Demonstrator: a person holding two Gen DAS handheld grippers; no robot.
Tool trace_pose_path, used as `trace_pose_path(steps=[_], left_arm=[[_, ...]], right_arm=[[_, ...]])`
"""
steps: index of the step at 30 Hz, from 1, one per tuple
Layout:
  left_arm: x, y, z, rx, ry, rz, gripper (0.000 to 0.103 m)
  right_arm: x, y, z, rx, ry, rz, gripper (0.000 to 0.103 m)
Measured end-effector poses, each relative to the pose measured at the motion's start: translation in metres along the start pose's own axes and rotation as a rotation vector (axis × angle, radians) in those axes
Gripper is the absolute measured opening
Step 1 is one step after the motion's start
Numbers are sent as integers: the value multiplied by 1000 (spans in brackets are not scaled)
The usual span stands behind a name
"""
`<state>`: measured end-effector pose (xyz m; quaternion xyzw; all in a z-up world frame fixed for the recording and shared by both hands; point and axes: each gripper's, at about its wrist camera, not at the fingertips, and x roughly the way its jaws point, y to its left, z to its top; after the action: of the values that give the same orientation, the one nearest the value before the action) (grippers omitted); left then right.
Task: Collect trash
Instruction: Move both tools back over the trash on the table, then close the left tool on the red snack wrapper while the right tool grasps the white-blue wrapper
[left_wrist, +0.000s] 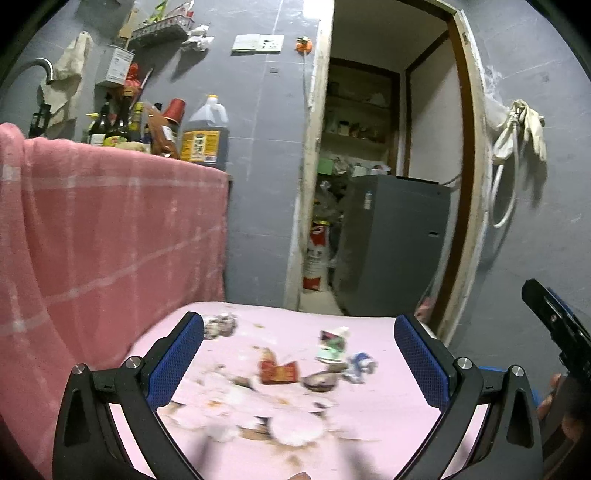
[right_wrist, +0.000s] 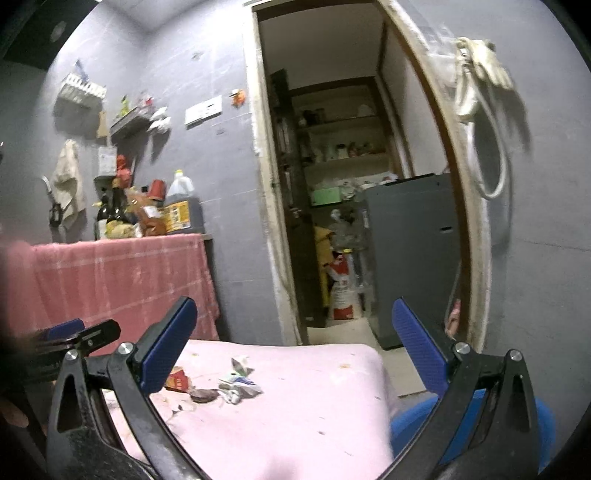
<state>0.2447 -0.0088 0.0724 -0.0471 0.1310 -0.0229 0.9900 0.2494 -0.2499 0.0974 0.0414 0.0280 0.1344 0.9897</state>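
Observation:
Trash lies scattered on a pink-covered table (left_wrist: 388, 369): a red wrapper (left_wrist: 277, 369), a green-and-white carton scrap (left_wrist: 332, 345), a blue-and-white wrapper (left_wrist: 360, 363), a dark shell-like piece (left_wrist: 319, 382), a grey crumpled clump (left_wrist: 221, 325) and white scraps (left_wrist: 295, 428). My left gripper (left_wrist: 299, 354) hovers over it, open, nothing between its blue pads. My right gripper (right_wrist: 295, 350) is open too, above the table (right_wrist: 314, 406); the red wrapper (right_wrist: 177, 380) and crumpled wrappers (right_wrist: 238, 386) lie low and left of it. The left gripper's tip (right_wrist: 92, 334) shows at the left edge there.
A counter draped in a pink cloth (left_wrist: 110, 240) stands left, crowded with bottles and a large jug (left_wrist: 205, 134). Behind the table an open doorway (left_wrist: 384, 166) leads to shelves and a grey cabinet (left_wrist: 395, 243). Something blue (right_wrist: 413, 417) sits right of the table.

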Motion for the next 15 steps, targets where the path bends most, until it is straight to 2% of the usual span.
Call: trace_pose_path(steps=[6,15], left_arm=[[14,28,-8,2,53,30,101],[52,40,-26,-2,227,-6,101]], right_arm=[[40,20,-12,-65,101,43,103],[87,25,-33,-72,275,109,103]])
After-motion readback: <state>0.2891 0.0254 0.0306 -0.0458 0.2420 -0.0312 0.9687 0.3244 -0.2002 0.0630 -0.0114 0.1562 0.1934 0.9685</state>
